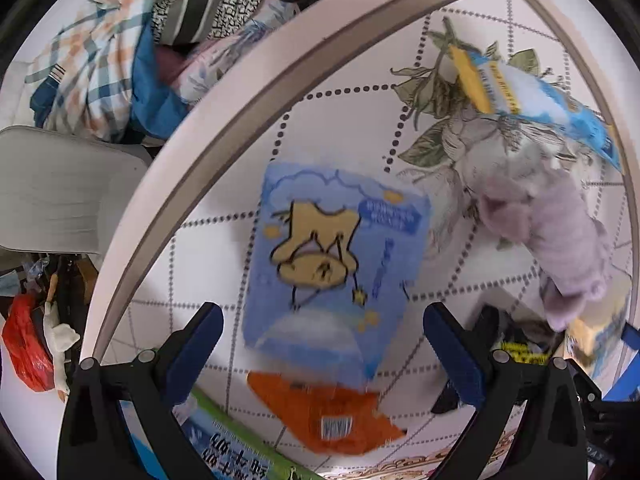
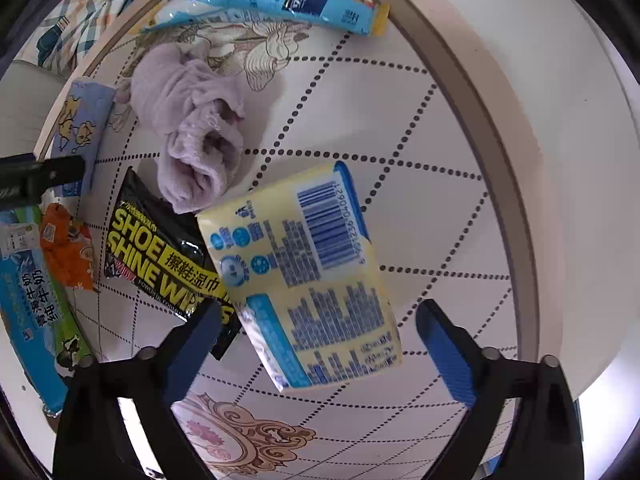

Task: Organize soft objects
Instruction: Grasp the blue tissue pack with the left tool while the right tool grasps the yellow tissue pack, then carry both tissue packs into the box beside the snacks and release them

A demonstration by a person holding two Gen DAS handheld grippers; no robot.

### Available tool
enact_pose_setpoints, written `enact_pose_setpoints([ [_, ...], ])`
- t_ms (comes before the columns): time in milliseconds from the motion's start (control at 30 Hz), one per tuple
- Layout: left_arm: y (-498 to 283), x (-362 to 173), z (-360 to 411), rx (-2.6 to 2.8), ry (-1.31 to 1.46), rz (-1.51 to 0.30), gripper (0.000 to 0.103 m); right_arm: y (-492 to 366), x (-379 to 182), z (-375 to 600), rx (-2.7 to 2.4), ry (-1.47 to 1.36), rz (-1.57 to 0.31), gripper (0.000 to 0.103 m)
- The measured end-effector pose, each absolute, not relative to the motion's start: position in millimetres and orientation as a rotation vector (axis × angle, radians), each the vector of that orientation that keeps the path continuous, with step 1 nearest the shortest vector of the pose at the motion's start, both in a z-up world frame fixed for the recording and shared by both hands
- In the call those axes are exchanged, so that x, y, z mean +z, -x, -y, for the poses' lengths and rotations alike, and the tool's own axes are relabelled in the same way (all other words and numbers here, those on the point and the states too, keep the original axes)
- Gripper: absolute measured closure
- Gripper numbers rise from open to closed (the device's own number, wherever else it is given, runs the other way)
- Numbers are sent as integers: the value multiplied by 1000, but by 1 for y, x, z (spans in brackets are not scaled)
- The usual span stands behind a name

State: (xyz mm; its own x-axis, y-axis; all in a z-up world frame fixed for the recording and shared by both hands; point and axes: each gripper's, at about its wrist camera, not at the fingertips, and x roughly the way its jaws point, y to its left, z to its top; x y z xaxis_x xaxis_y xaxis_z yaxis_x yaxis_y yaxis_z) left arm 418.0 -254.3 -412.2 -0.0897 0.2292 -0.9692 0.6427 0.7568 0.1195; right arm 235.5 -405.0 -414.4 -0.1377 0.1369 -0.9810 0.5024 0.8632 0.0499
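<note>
A blue tissue pack with a cartoon bear [image 1: 332, 256] lies on the patterned table, between the fingers of my open left gripper [image 1: 320, 352]; it also shows in the right wrist view [image 2: 82, 128]. An orange packet [image 1: 328, 416] lies just below it. A yellow-and-blue tissue pack [image 2: 304, 276] lies between the fingers of my open right gripper [image 2: 320, 344]. A crumpled lilac cloth [image 2: 192, 128] sits behind it, beside a black shoe-wipes pack [image 2: 160, 264]. A long blue packet [image 2: 272, 8] lies at the table's far edge.
A blue-green milk carton [image 2: 28, 292] lies at the left. The table's raised rim [image 1: 224, 120] curves around. Beyond it is a pile of clothes [image 1: 120, 52], a grey chair [image 1: 60, 192] and a red bag [image 1: 24, 348] on the floor.
</note>
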Motion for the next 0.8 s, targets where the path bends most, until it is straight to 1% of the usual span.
enact_pose_setpoints([
  [67, -421, -417, 256, -402, -686, -1678, 7, -236, -418, 406, -338, -508, -1710, 18],
  [100, -422, -419, 255, -402, -673, -1689, 20, -236, -420, 407, -343, -510, -1712, 20],
  [133, -423, -419, 253, -402, -649, -1698, 25, -236, -421, 408, -349, -507, -1715, 21],
  [167, -425, -417, 252, -407, -621, -1708, 30, -235, -422, 408, -353, -501, -1719, 28],
  [200, -425, -415, 251, -418, -576, -1725, 43, -236, -423, 410, -352, -505, -1721, 28],
  [233, -425, -413, 249, -409, -553, -1726, 47, -234, -423, 411, -351, -509, -1720, 29],
  [400, -418, -402, 242, -373, -495, -1707, 51, -229, -419, 410, -366, -508, -1697, 31],
  [467, -413, -395, 237, -372, -465, -1700, 51, -224, -414, 408, -371, -510, -1682, 31],
  [667, -394, -358, 219, -404, -343, -1660, 52, -208, -379, 393, -359, -532, -1622, 37],
  [800, -378, -327, 205, -434, -270, -1615, 53, -202, -353, 372, -331, -510, -1584, 37],
])
